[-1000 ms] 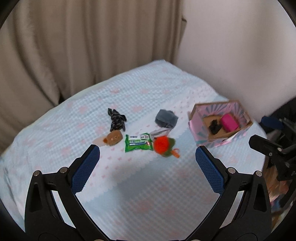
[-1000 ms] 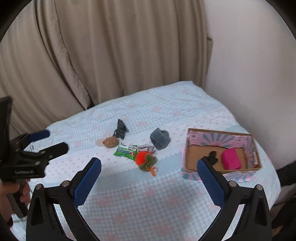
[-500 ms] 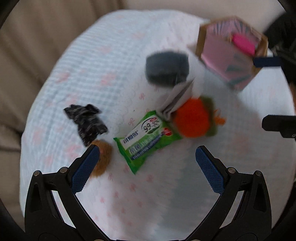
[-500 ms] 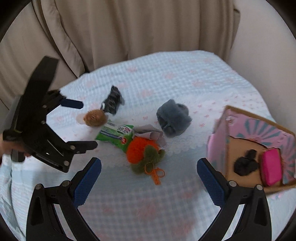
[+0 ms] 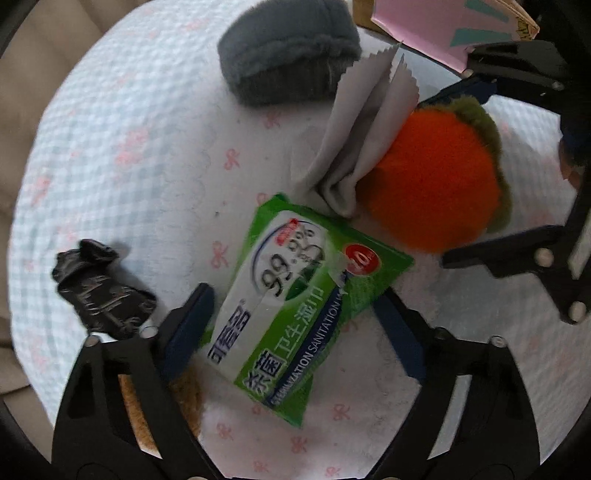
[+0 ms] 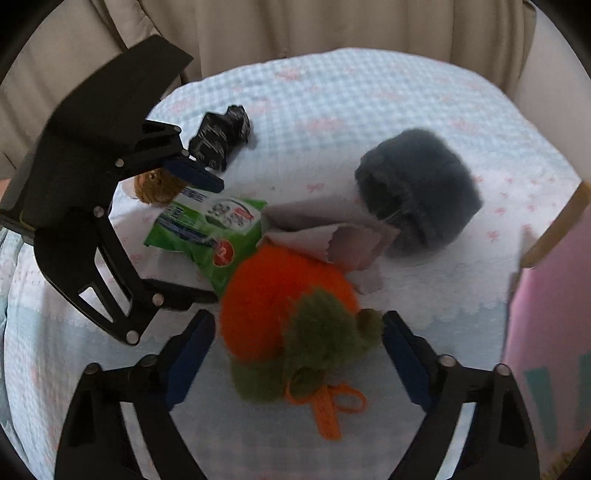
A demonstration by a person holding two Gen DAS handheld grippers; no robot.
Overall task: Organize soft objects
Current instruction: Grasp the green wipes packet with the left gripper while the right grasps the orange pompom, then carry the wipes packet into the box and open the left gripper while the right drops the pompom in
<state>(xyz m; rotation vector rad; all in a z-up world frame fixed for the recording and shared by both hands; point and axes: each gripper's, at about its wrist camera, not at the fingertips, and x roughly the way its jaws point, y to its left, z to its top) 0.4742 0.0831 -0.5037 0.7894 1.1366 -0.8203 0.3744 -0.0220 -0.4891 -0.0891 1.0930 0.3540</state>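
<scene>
A green wet-wipes pack (image 5: 295,302) lies on the blue-and-pink bedspread, between the open fingers of my left gripper (image 5: 291,325); it also shows in the right wrist view (image 6: 207,229). An orange-and-green plush (image 6: 291,317) lies between the open fingers of my right gripper (image 6: 299,354), and shows in the left wrist view (image 5: 436,181). A grey cloth (image 5: 362,136), a grey fuzzy bundle (image 5: 288,55), a black crumpled item (image 5: 99,291) and a brown plush (image 6: 155,188) lie around them.
A pink cardboard box (image 6: 546,302) stands at the right, its corner also in the left wrist view (image 5: 454,26). Beige curtains (image 6: 295,26) hang behind the bed. The left gripper's black frame (image 6: 96,184) reaches in beside the pack.
Both grippers have dropped close to the bed. The left now straddles the wipes pack, the right straddles the orange plush. Both stay open.
</scene>
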